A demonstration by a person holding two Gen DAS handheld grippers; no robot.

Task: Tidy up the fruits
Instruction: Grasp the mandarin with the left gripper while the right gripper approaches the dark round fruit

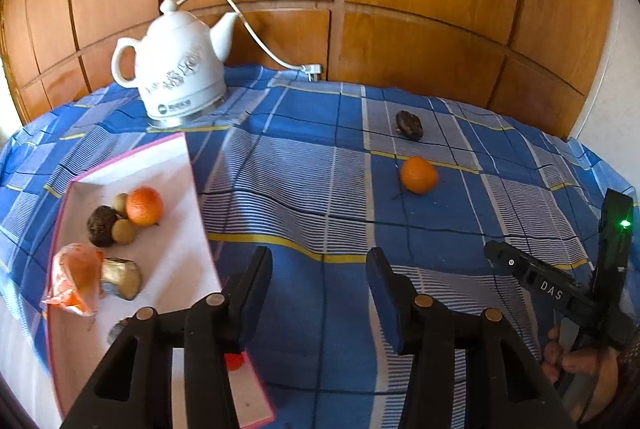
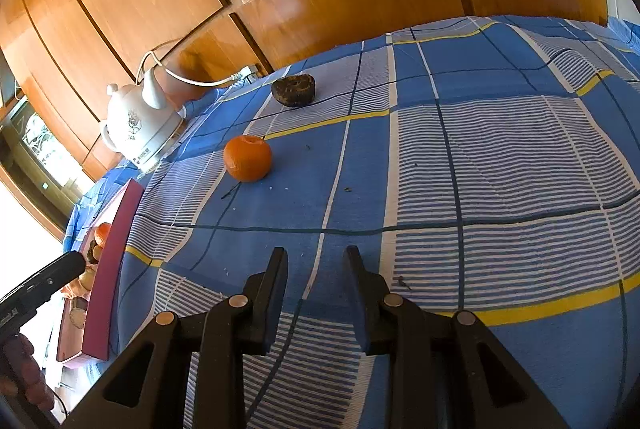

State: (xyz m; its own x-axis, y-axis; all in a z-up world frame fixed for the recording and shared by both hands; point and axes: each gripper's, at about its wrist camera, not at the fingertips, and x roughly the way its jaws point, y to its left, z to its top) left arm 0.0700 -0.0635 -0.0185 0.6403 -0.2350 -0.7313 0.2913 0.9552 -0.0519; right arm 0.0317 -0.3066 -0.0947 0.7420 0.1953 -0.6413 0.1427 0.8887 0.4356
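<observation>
A loose orange [image 1: 418, 175] [image 2: 248, 158] and a dark wrinkled fruit [image 1: 409, 124] [image 2: 294, 90] lie apart on the blue checked cloth. At the left stands a pink-rimmed white tray [image 1: 132, 157] [image 2: 108, 269]. It holds an orange [image 1: 144, 206], a dark fruit [image 1: 102, 225], two small tan fruits, a plastic-wrapped orange [image 1: 78, 277] and a gold-wrapped piece [image 1: 122, 278]. My left gripper [image 1: 318, 257] hangs open and empty over the cloth beside the tray's right rim. My right gripper [image 2: 316, 253] hovers low near the front, fingers drawn close, holding nothing.
A white kettle [image 1: 180, 69] [image 2: 140, 125] with its cord stands at the back left against wooden panels. A small red thing [image 1: 234, 361] shows in the tray under my left finger. A hand [image 1: 576, 361] grips the right tool at the right edge.
</observation>
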